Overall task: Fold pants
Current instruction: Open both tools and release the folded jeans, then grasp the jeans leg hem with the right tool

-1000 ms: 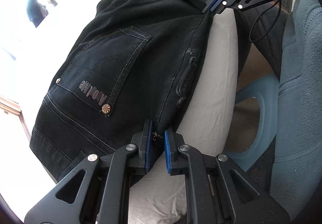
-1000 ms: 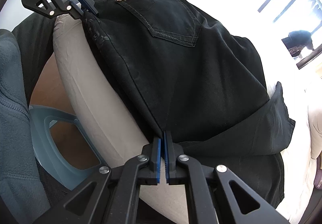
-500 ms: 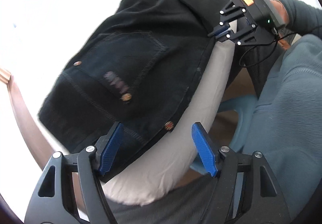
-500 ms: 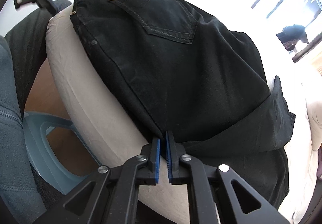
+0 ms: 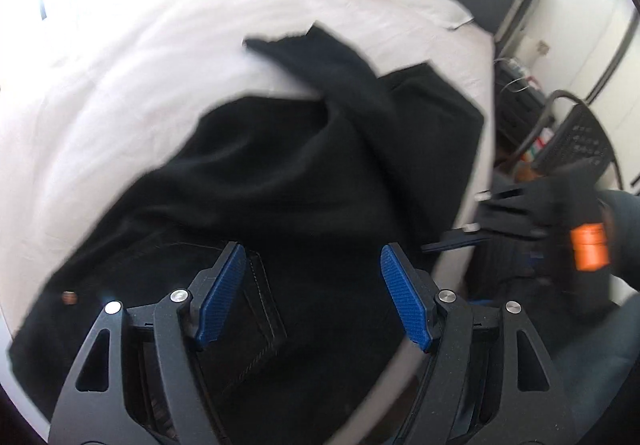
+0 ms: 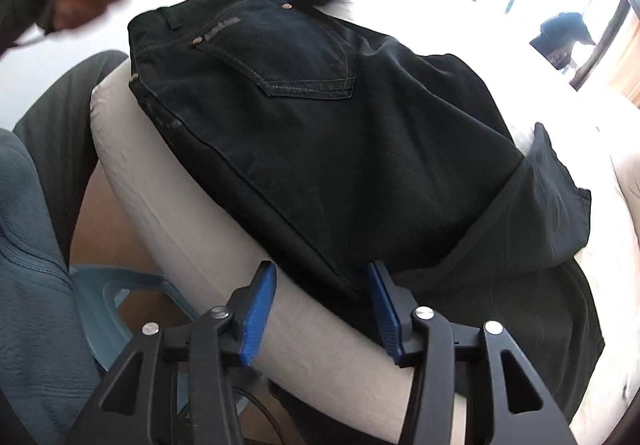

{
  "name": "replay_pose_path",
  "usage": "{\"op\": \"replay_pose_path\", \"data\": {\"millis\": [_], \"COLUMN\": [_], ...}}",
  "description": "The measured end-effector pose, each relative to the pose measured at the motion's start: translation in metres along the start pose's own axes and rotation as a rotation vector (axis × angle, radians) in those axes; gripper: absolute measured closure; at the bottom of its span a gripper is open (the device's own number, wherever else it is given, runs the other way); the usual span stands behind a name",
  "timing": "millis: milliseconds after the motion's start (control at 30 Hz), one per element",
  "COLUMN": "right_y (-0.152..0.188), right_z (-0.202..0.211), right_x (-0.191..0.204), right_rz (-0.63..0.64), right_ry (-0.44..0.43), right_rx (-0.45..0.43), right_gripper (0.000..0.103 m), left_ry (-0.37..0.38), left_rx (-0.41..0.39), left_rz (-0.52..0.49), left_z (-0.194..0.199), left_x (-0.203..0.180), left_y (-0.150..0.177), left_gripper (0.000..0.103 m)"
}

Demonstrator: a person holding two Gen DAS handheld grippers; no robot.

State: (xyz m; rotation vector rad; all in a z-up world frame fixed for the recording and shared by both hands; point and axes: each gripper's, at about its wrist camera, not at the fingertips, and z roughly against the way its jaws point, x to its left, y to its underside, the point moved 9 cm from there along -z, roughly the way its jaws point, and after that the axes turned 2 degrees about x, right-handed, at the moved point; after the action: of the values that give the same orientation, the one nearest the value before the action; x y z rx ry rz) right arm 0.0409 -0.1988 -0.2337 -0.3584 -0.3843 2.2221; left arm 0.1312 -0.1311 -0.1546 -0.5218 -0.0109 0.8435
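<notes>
The black pants [image 6: 320, 149] are laid across the near edge of the white bed [image 5: 168, 57], folded lengthwise with a back pocket uppermost and the waistband at the left in the right wrist view. The left gripper [image 5: 312, 297] is held wide above the pocket area, with nothing pressed between its blue pads. The jaws of the right gripper [image 6: 320, 313] are opening; the seam edge lies between them but is not pinched.

The release should be finished cleanly, so that the aligned edge is not dragged. The loose leg ends on the far side are judged the next part to be taken and brought toward the waistband, both layers being caught together.

The left wrist view is blurred, so creases are hard to read. The underside layer is hidden, and the hems are partly cut off.
</notes>
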Motion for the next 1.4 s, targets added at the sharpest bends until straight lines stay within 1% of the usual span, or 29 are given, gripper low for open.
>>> {"op": "replay_pose_path", "data": {"millis": [67, 100, 133, 167, 233, 267, 300, 367, 433, 467, 533, 567, 600, 667, 733, 800, 867, 900, 967, 1033, 1100, 1167, 1233, 1300, 1333, 1367, 1400], "right_y": [0.002, 0.003, 0.003, 0.004, 0.005, 0.005, 0.003, -0.004, -0.019, -0.029, -0.054, -0.066, -0.08, -0.101, -0.116, -0.126, -0.131, -0.133, -0.133, -0.132, -0.129, -0.127, -0.125, -0.125, -0.125, -0.126, -0.127], "right_z": [0.004, 0.009, 0.014, 0.02, 0.032, 0.037, 0.042, 0.05, 0.056, 0.058, 0.059, 0.058, 0.052, 0.038, 0.021, -0.007, -0.031, -0.045, -0.063, -0.082, -0.096, -0.104, -0.113, -0.117, -0.117, -0.118, -0.118], "right_x": [-0.002, -0.006, -0.012, -0.02, -0.046, -0.061, -0.08, -0.115, -0.153, -0.17, -0.201, -0.214, -0.231, -0.25, -0.268, -0.282, -0.296, -0.3, -0.304, -0.312, -0.317, -0.319, -0.322, -0.324, -0.326, -0.328, -0.329], "right_rz": [-0.028, -0.056, -0.087, -0.123, -0.2, -0.244, -0.3, -0.388, -0.466, -0.498, -0.55, -0.573, -0.601, -0.623, -0.636, -0.663, -0.673, -0.676, -0.698, -0.709, -0.728, -0.739, -0.728, -0.733, -0.737, -0.739, -0.737], "right_ry": [-0.008, -0.016, -0.025, -0.03, -0.015, -0.002, 0.012, 0.037, 0.077, 0.099, 0.124, 0.128, 0.131, 0.135, 0.15, 0.15, 0.173, 0.176, 0.173, 0.187, 0.209, 0.202, 0.217, 0.217, 0.213, 0.204, 0.195], "right_rx": [-0.007, -0.018, -0.03, -0.042, -0.064, -0.074, -0.085, -0.111, -0.137, -0.148, -0.181, -0.191, -0.187, -0.156, -0.117, -0.052, 0.001, 0.03, 0.063, 0.104, 0.142, 0.165, 0.184, 0.188, 0.187, 0.187, 0.19], "right_gripper": [0.052, 0.052, 0.052, 0.052, 0.049, 0.042, 0.039, 0.039, 0.039, 0.039, 0.039, 0.039, 0.039, 0.039, 0.039, 0.039, 0.039, 0.039, 0.039, 0.039, 0.039, 0.039, 0.04, 0.04, 0.041, 0.048, 0.059], "left_ry": [-0.026, -0.073, -0.113, -0.124, -0.11, -0.084, -0.064, -0.036, -0.016, -0.014, -0.031, -0.02, -0.021, -0.037, -0.04, -0.029, -0.02, -0.014, -0.003, 0.011, 0.016, 0.011, 0.005, -0.004, -0.008, -0.013, -0.018], "left_rx": [0.129, 0.118, 0.094, 0.099, 0.106, 0.082, 0.047, -0.014, -0.054, -0.054, -0.006, 0.038, 0.05, 0.011, -0.006, -0.029, -0.042, -0.045, -0.048, -0.052, -0.051, -0.05, -0.049, -0.045, -0.043, -0.042, -0.04], "left_rz": [0.029, -0.024, -0.081, -0.094, -0.068, -0.036, -0.012, 0.017, 0.043, 0.051, 0.091, 0.126, 0.144, 0.138, 0.16, 0.194, 0.21, 0.216, 0.223, 0.231, 0.225, 0.212, 0.2, 0.187, 0.181, 0.176, 0.171], "left_z": [-0.043, -0.052, -0.052, -0.05, -0.04, -0.031, -0.023, -0.009, -0.008, -0.013, -0.041, -0.058, -0.069, -0.072, -0.071, -0.072, -0.073, -0.075, -0.075, -0.072, -0.071, -0.068, -0.069, -0.07, -0.07, -0.07, -0.071], "left_x": [0.007, 0.006, 0.002, 0.001, 0.001, 0.002, 0.002, -0.001, -0.002, -0.001, -0.002, 0.002, 0.002, -0.001, -0.002, 0.0, 0.005, 0.003, 0.003, 0.013, 0.013, 0.014, 0.011, 0.008, 0.007, 0.006, 0.005], "left_y": [0.02, 0.027, 0.028, 0.027, 0.022, 0.014, 0.005, -0.011, -0.03, -0.035, -0.035, -0.027, -0.018, -0.023, -0.025, -0.022, -0.02, -0.026, -0.027, -0.017, -0.016, -0.011, -0.011, -0.011, -0.012, -0.011, -0.011], "left_gripper": [0.037, 0.037, 0.037, 0.037, 0.037, 0.037, 0.037, 0.037, 0.037, 0.037, 0.037, 0.037, 0.037, 0.035, 0.035, 0.035, 0.035, 0.035, 0.034, 0.032, 0.03, 0.027, 0.023, 0.019, 0.018, 0.017, 0.016]}}
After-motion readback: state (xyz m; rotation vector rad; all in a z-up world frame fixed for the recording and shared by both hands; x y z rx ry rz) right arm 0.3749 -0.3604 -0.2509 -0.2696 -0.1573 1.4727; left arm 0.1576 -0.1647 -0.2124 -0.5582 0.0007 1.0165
